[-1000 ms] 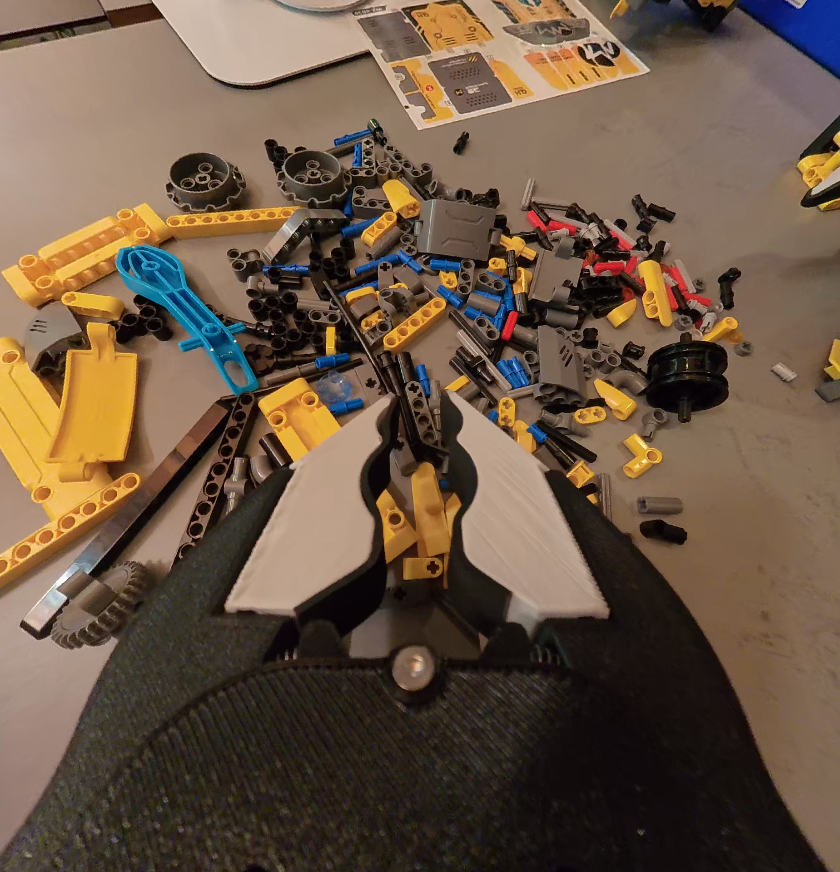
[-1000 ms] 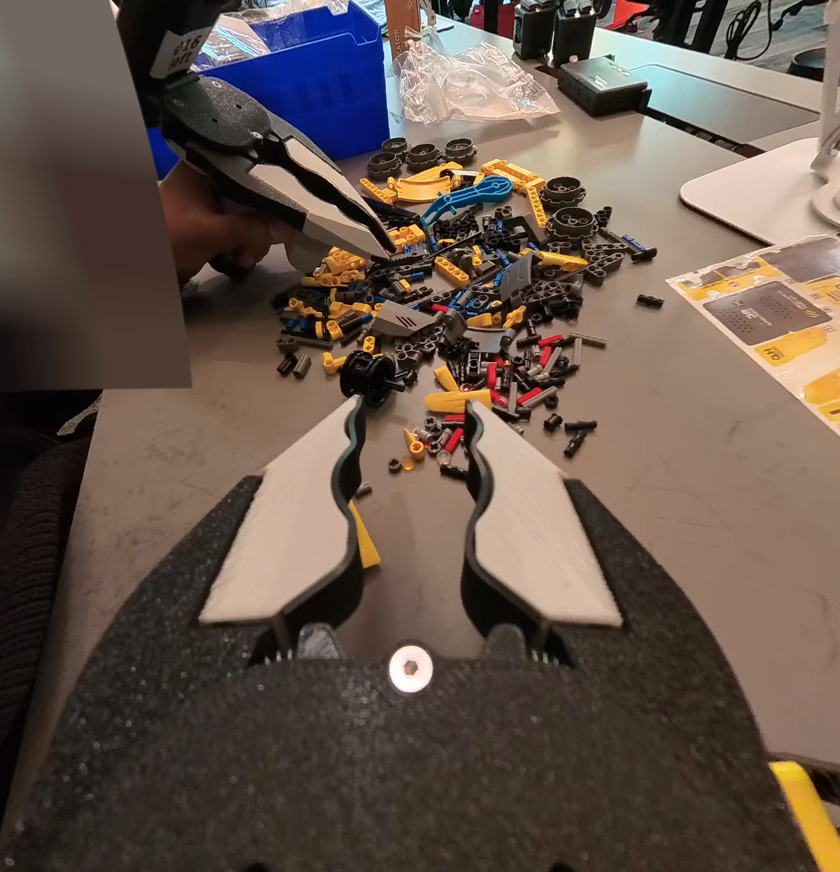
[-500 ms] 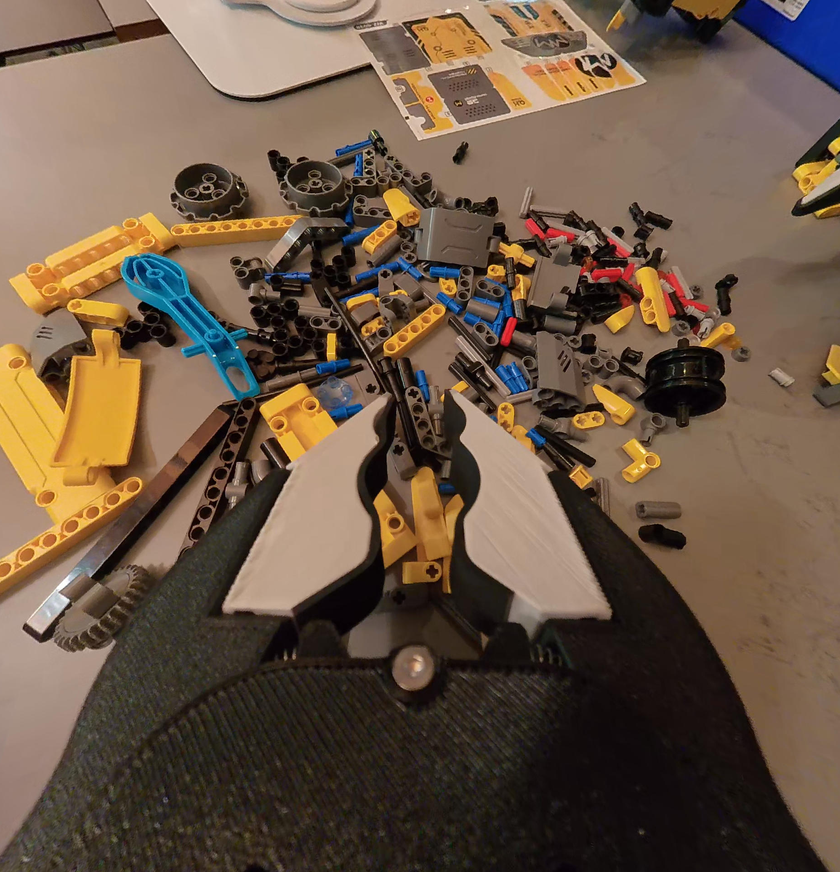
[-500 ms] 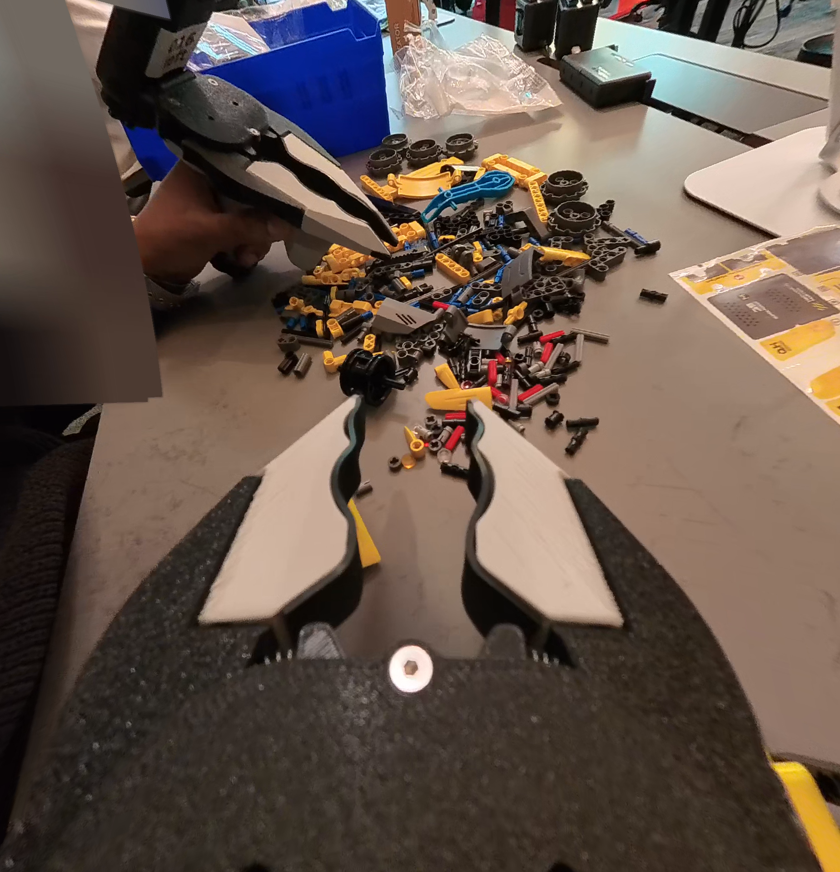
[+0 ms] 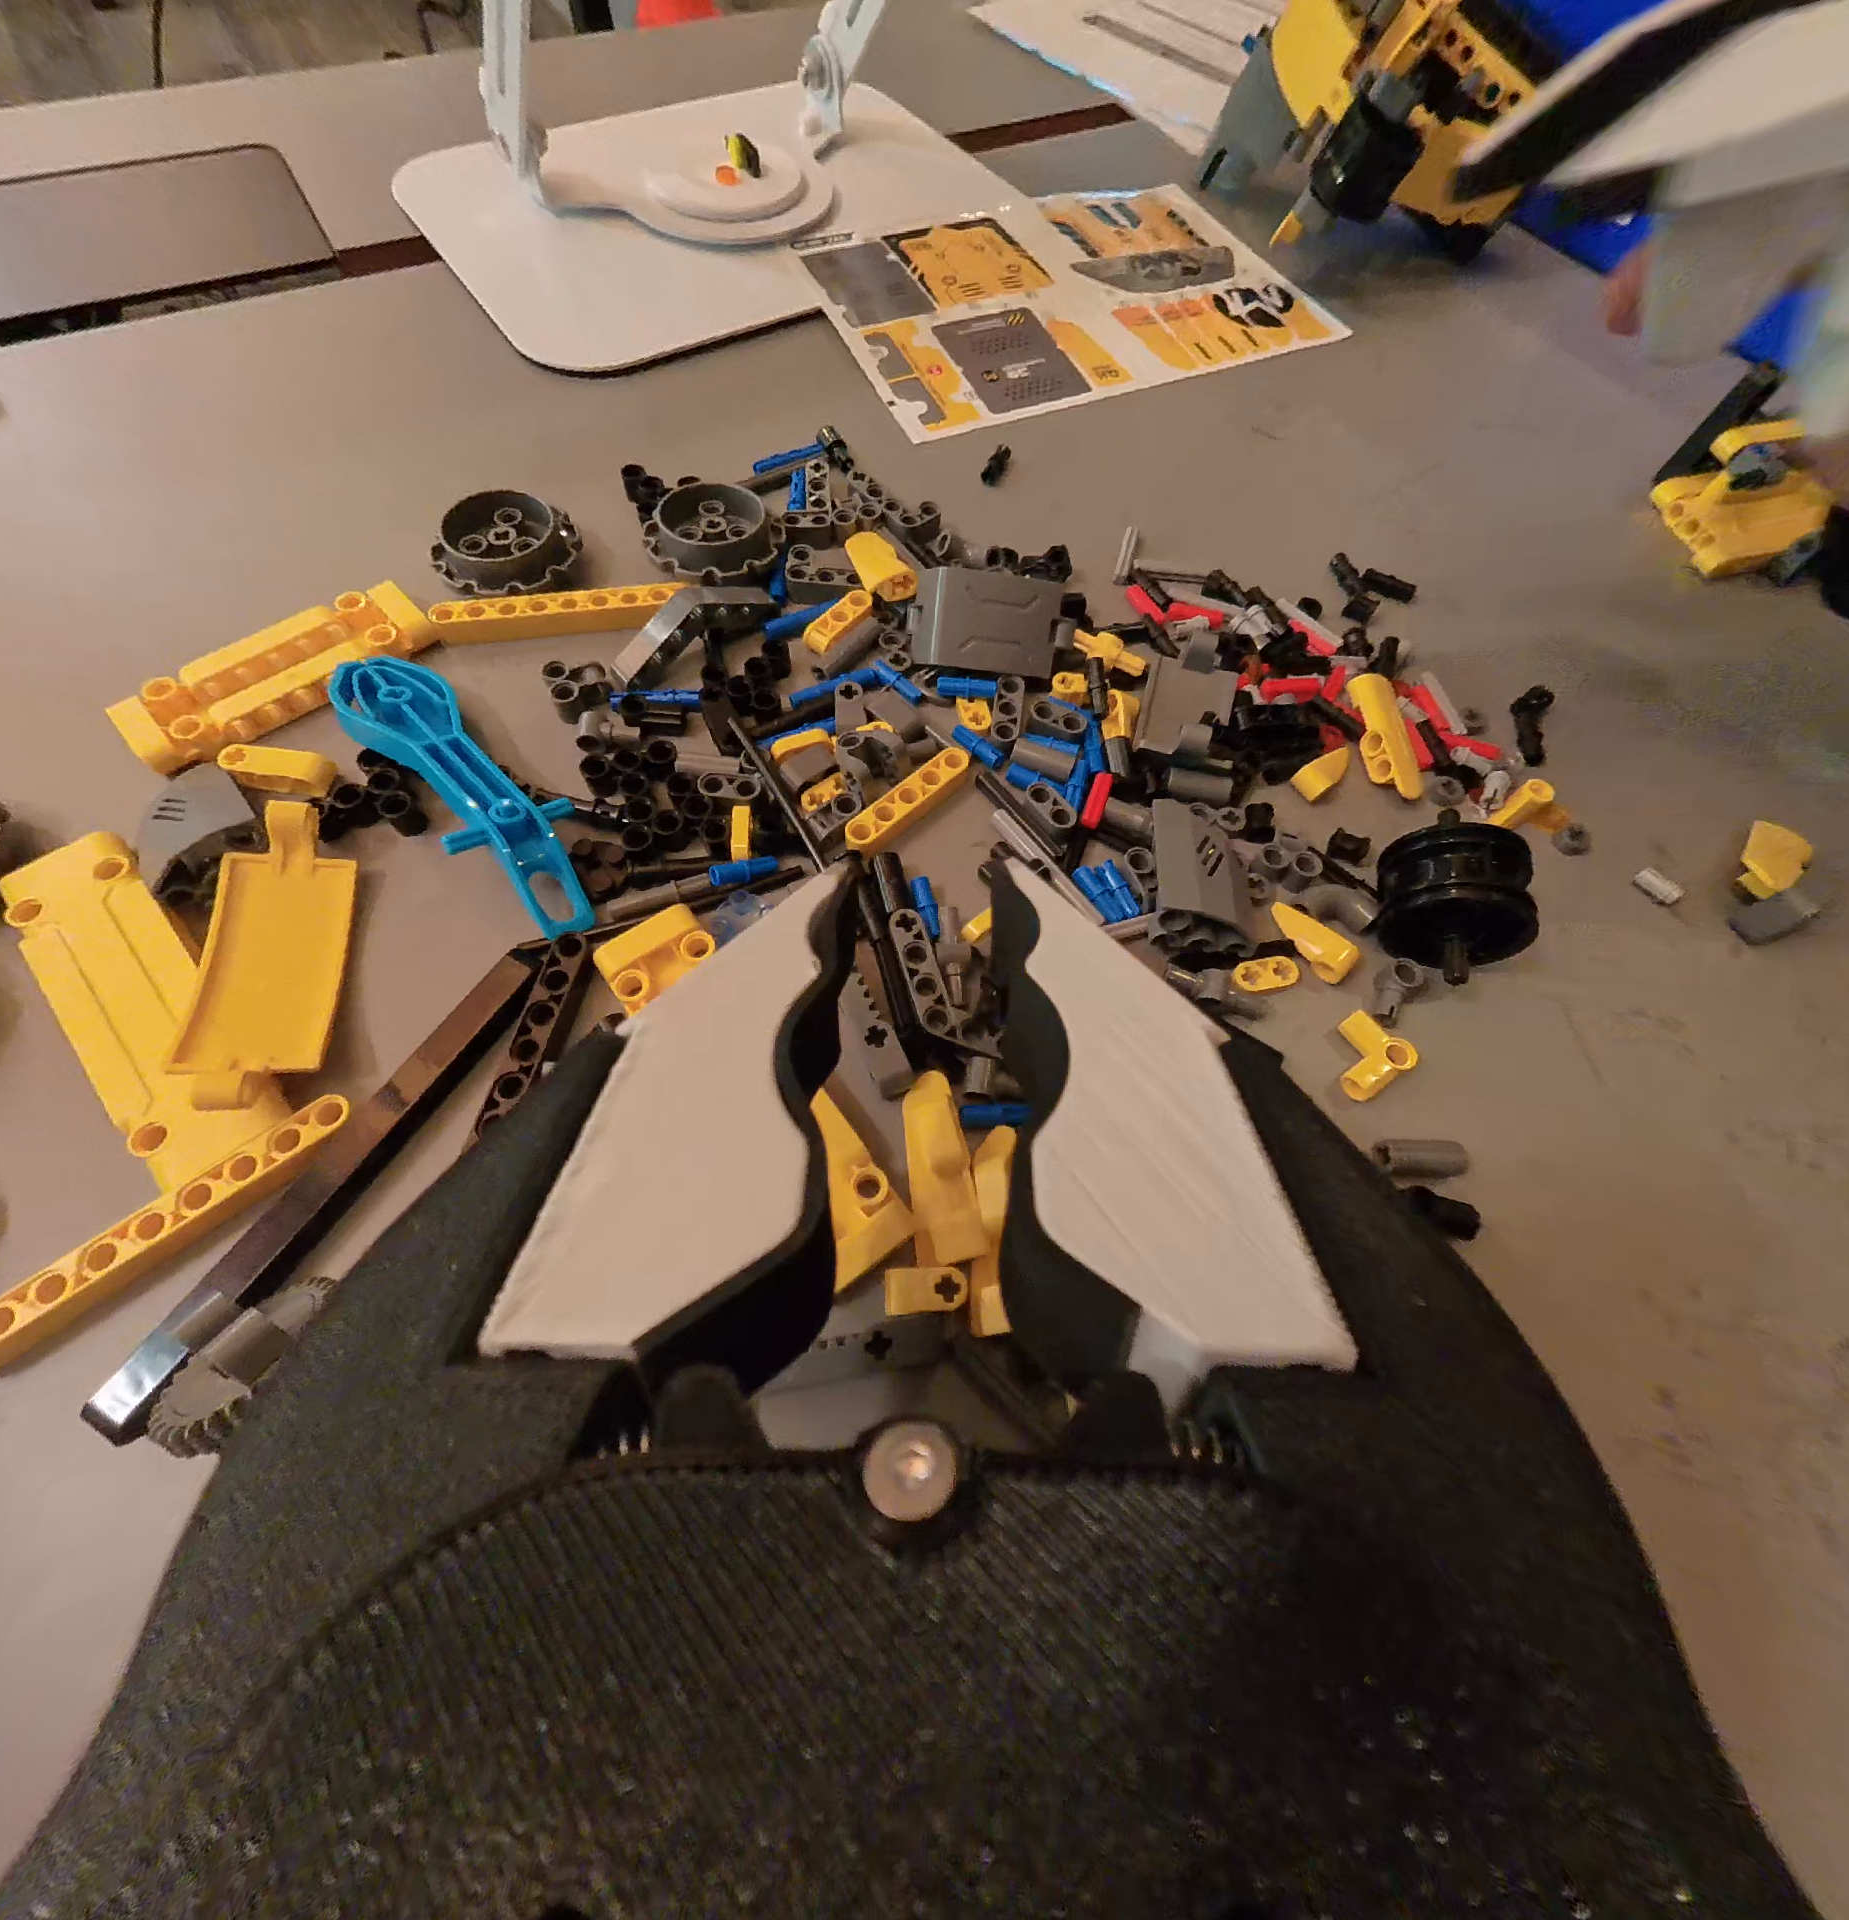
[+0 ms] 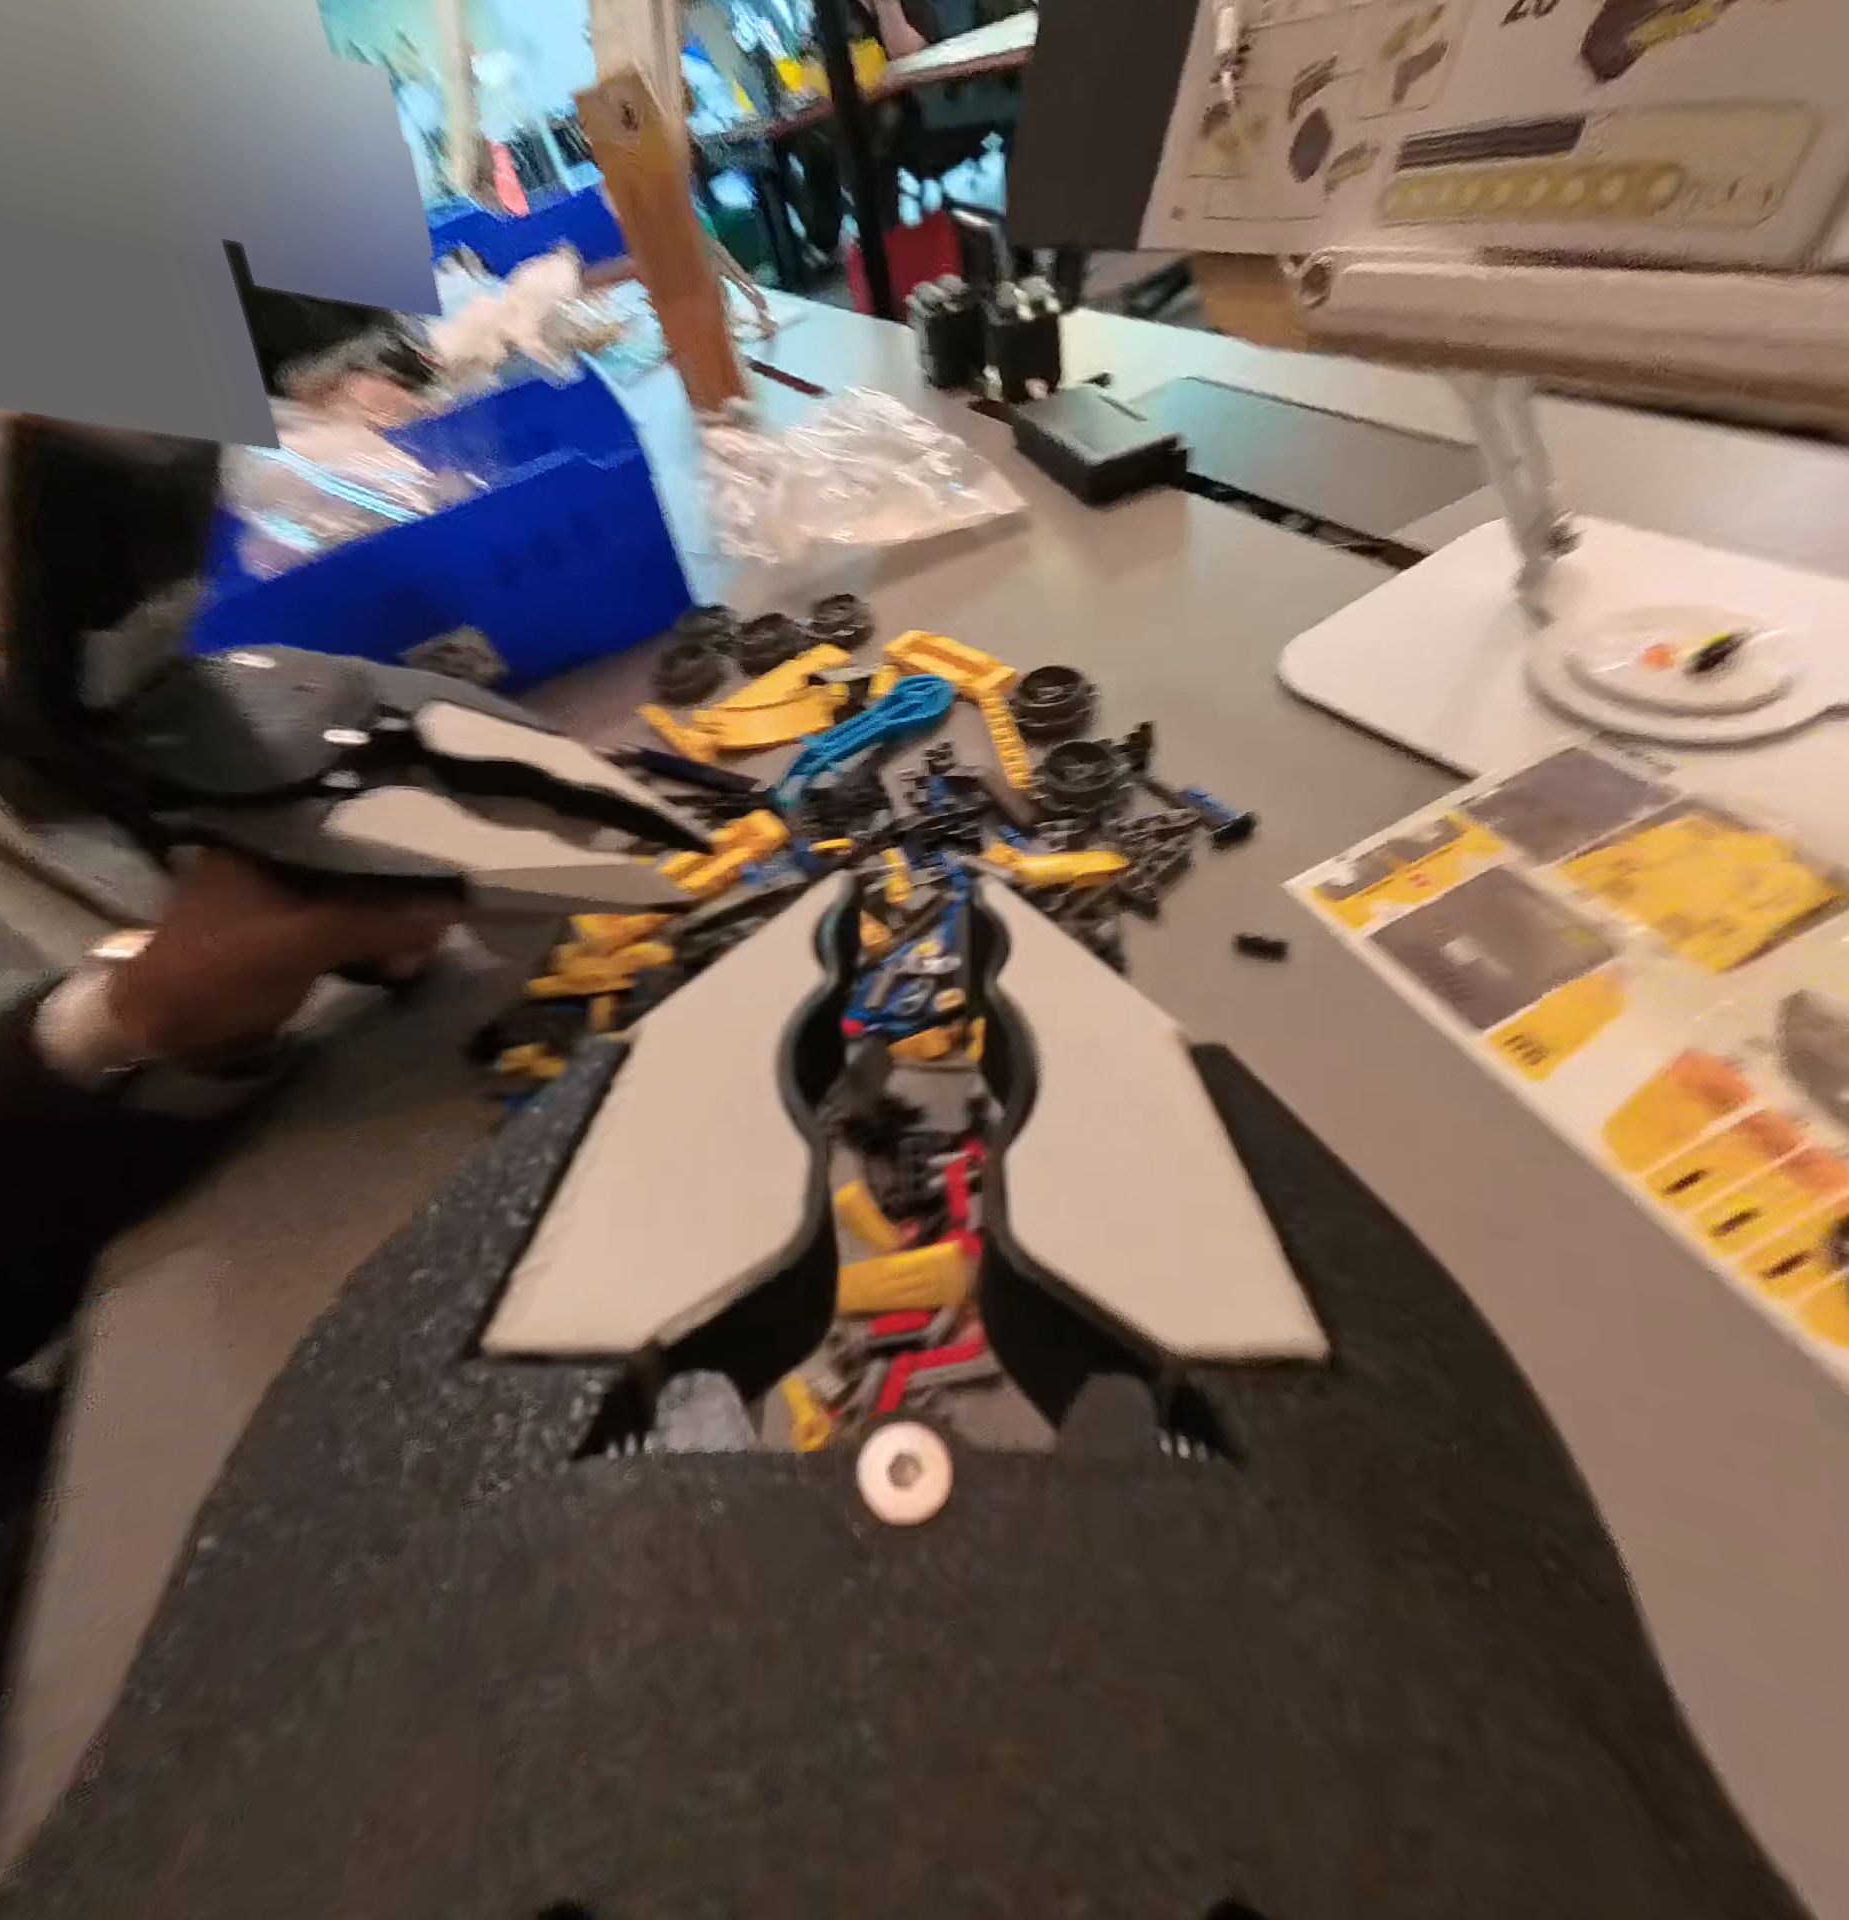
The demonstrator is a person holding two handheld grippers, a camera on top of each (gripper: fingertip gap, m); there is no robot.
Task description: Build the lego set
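Yellow, black, blue and red building-toy parts lie in a loose heap (image 5: 961, 748) on the grey table (image 5: 380, 436). Over its near edge hangs the left gripper (image 5: 925, 883), its tips a little apart with nothing gripped; black beams and yellow pieces show on the table through the gap. A light-blue tool (image 5: 452, 769) lies left of it, a black wheel (image 5: 1455, 899) to the right. The right gripper (image 6: 915, 883), blurred, has its tips also a narrow gap apart above the heap, empty. Farther off lie a sticker sheet (image 5: 1065, 312), a white stand base (image 5: 629, 270) and a blue bin (image 6: 484, 582).
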